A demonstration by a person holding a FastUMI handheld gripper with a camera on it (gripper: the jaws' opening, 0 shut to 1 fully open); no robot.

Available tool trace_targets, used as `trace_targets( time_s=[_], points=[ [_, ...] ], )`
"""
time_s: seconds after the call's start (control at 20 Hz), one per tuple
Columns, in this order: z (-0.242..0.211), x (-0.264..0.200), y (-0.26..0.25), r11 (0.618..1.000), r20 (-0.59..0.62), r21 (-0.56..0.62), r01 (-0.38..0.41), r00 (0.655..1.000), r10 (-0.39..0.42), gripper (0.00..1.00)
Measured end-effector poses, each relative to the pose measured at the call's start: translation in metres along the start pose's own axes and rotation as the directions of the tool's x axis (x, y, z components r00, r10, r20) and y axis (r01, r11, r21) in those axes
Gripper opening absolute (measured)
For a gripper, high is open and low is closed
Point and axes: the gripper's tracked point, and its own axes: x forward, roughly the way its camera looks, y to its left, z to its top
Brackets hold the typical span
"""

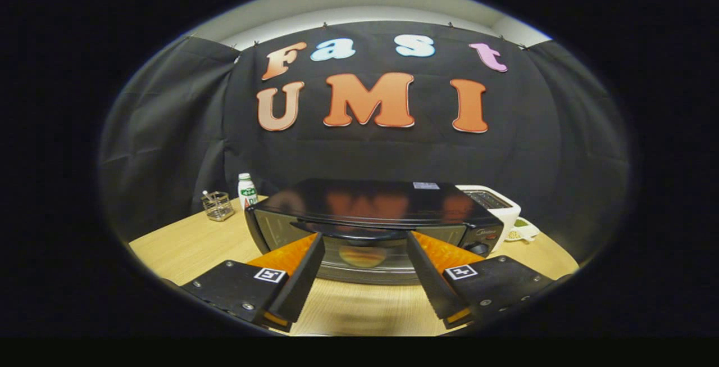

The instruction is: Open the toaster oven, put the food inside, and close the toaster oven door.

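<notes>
A black toaster oven [371,201] stands on the wooden table [185,249] right ahead of me, its glossy top mirroring the wall. Its glass door [362,263] looks shut, with the dark handle bar [359,226] running along the door's top. Through the glass I see a round brownish piece of food [362,256] inside. My gripper [365,236] is open, with its fingers spread wide. The fingertips reach up to the door just under the handle, one on each side of the food's outline. Nothing is held between them.
Left of the oven stand a white bottle with a green label [246,190] and a small wire holder [217,205]. Behind the oven's right end sits a white toaster [497,201], with a small white dish [522,231] beside it. Control knobs [480,248] are on the oven's right front.
</notes>
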Motion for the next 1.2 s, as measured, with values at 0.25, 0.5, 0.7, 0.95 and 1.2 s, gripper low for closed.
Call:
trace_targets(
  time_s=[0.25, 0.5, 0.7, 0.95, 1.2],
  points=[
    [0.052, -0.043, -0.007, 1.000, 0.124, 0.012, -0.026, 0.992, 0.025, 0.88],
    [0.110, -0.092, -0.021, 1.000, 0.279, -0.004, -0.027, 0.960, 0.027, 0.92],
    [0.135, -0.126, -0.025, 0.999, 0.344, -0.027, -0.043, 0.938, 0.049, 0.94],
    [0.154, -0.154, -0.037, 0.998, 0.396, -0.058, -0.007, 0.918, 0.030, 0.96],
    [0.166, -0.175, -0.038, 0.995, 0.451, -0.096, 0.012, 0.892, 0.033, 0.96]
  ],
)
